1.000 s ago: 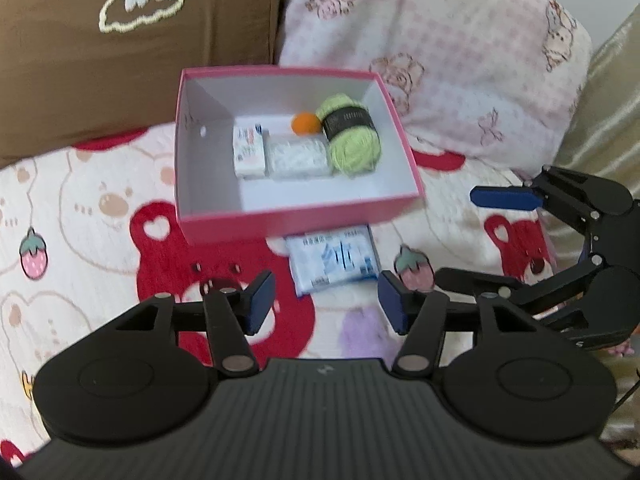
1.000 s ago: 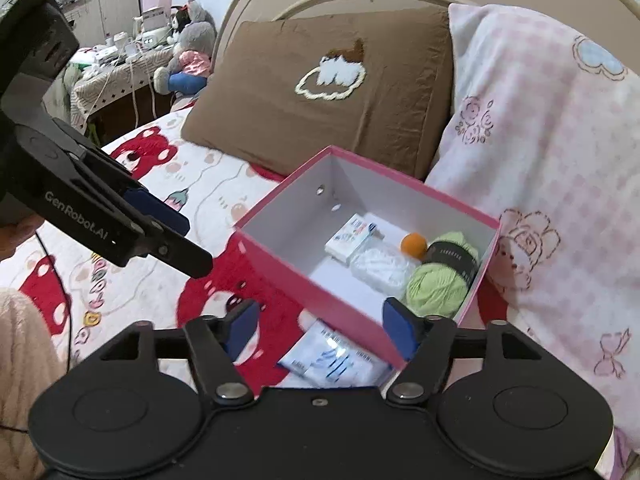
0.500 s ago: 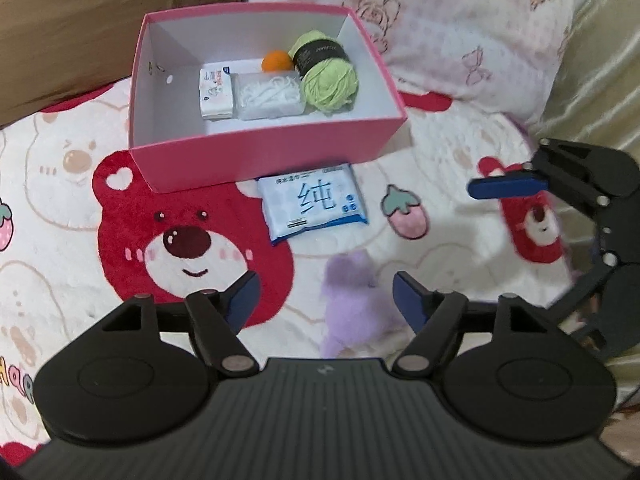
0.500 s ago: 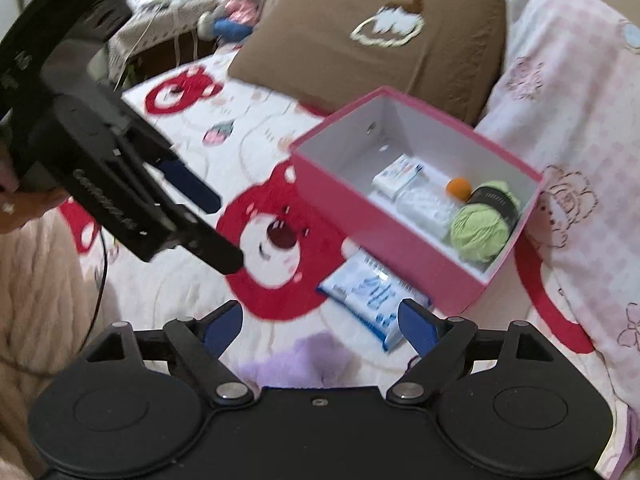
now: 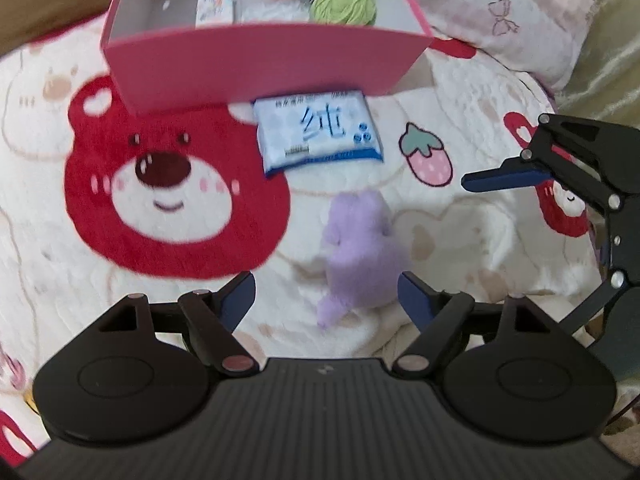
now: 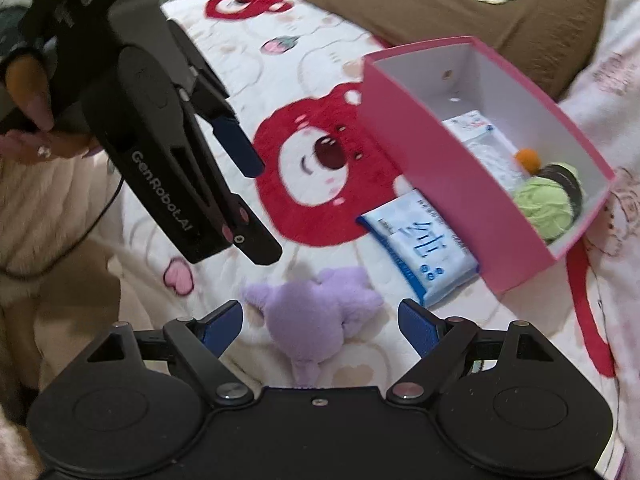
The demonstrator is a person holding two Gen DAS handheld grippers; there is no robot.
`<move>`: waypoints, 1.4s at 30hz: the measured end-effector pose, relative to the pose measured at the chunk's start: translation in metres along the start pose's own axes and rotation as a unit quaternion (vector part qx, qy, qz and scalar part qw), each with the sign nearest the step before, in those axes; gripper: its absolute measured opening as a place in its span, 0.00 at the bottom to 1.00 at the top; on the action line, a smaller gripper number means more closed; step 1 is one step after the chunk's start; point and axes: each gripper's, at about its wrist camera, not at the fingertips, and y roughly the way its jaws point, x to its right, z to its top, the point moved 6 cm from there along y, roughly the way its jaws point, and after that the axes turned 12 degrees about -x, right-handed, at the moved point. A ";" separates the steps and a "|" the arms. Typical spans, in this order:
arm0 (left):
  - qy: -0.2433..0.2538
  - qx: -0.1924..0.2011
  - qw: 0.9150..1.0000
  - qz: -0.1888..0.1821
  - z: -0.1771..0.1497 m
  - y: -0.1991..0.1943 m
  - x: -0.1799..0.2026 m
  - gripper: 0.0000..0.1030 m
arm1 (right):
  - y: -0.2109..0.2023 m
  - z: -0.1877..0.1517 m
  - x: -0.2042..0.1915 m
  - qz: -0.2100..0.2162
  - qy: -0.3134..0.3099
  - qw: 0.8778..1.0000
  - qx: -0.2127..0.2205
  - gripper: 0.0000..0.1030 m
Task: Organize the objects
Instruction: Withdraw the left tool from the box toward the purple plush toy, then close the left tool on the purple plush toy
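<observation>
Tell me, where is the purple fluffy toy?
The purple plush toy lies on the bear-print blanket, just in front of both grippers, with the blue tissue pack and the pink box beyond it.

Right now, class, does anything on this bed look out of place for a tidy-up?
Yes. The tissue pack and purple plush toy lie loose on the blanket, outside the pink box that already holds the yarn ball and small items.
</observation>
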 end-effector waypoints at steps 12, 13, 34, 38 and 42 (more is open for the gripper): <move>-0.031 0.008 0.999 -0.036 -0.016 0.038 -0.004 0.75 | 0.037 -0.009 -0.011 -0.015 -0.020 0.999 -0.020 0.85; -0.023 0.007 0.999 -0.042 -0.016 0.041 -0.002 0.75 | 0.042 -0.011 -0.010 -0.015 -0.009 1.000 -0.020 0.85; -0.017 0.039 0.998 -0.054 -0.003 0.073 0.000 0.56 | 0.088 -0.036 0.004 0.040 0.174 0.984 0.011 0.74; -0.034 0.033 0.995 -0.089 0.001 0.080 0.002 0.38 | 0.092 -0.037 0.008 0.047 0.214 0.976 0.015 0.59; -0.048 0.027 0.994 -0.098 0.001 0.085 -0.001 0.38 | 0.095 -0.037 0.004 0.028 0.219 0.975 0.011 0.58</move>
